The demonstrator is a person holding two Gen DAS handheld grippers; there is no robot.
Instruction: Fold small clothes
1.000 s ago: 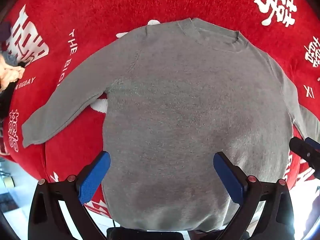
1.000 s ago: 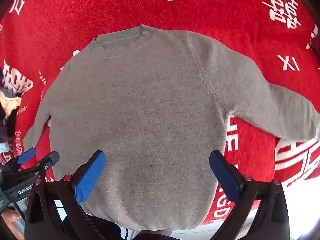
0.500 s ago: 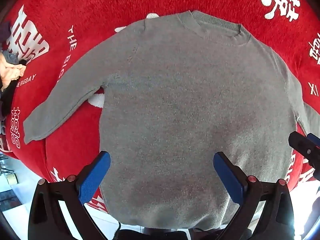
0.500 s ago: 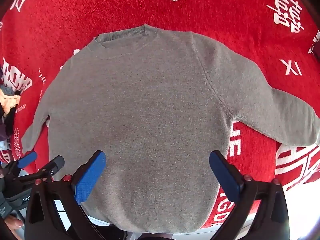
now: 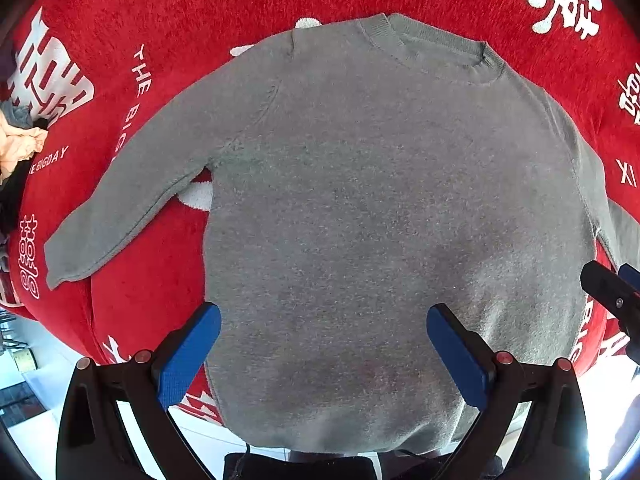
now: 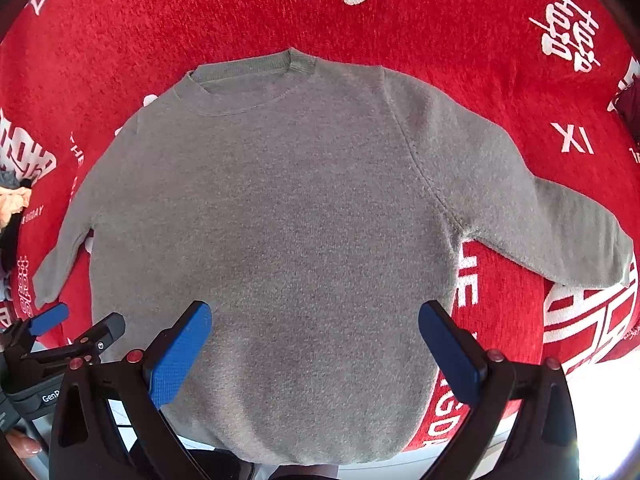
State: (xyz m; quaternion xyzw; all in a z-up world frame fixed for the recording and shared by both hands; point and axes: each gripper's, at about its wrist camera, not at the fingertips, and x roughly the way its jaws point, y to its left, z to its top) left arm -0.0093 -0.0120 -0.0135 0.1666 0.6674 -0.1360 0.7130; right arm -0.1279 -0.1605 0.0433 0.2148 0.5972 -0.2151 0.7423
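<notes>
- Grey knit sweater (image 5: 392, 216) lies flat and face up on the red blanket (image 5: 224, 12), collar away from me, hem hanging over the near edge; its long axis runs near to far.
- One sweater, two sleeves angled out and down to either side.
- My left gripper (image 5: 323, 354) and right gripper (image 6: 315, 350) both hover above the hem, fingers spread wide, holding nothing.
- Since a second ago the collar has flattened and the sweater has slid slightly nearer.

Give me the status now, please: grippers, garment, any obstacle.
Left gripper, right gripper: jaws open, empty. Grey sweater flat on red cloth, sleeves spread, unfolded. Nothing on it.
</notes>
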